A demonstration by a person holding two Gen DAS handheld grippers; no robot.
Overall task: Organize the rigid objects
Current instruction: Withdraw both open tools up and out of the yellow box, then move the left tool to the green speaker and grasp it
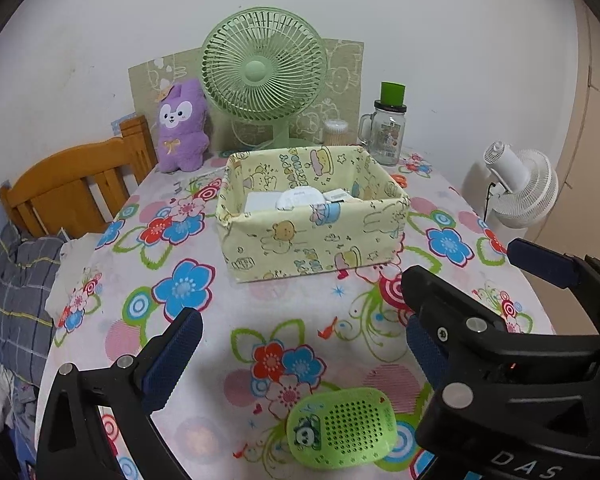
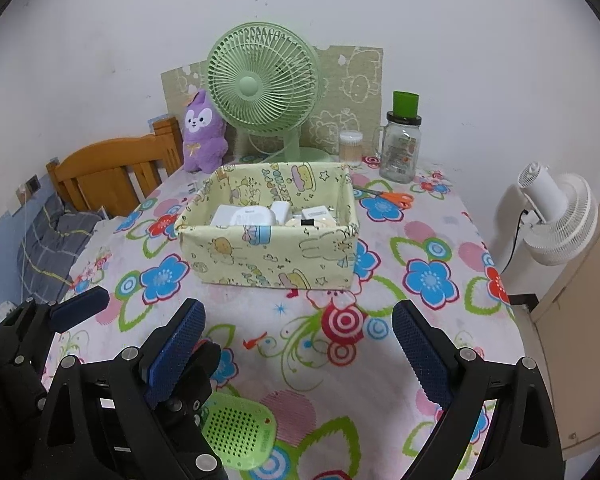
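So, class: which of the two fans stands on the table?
The green round-caged desk fan, behind the fabric box; the white fan stands beyond the table's edge.

Both wrist cameras hover low over the flowered table (image 1: 204,320), facing 12 o'clock toward the fabric box (image 2: 268,256); the green fan (image 1: 264,76) appears in both views.

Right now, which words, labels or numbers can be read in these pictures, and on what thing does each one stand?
"DAS": white letters on the right gripper's black body, bottom right in the left wrist view.
"HAPPY BIRTHDAY": on the inner wall of the fabric box, partly legible.
Jar label: too small to read.
Green speaker tag: blurred.
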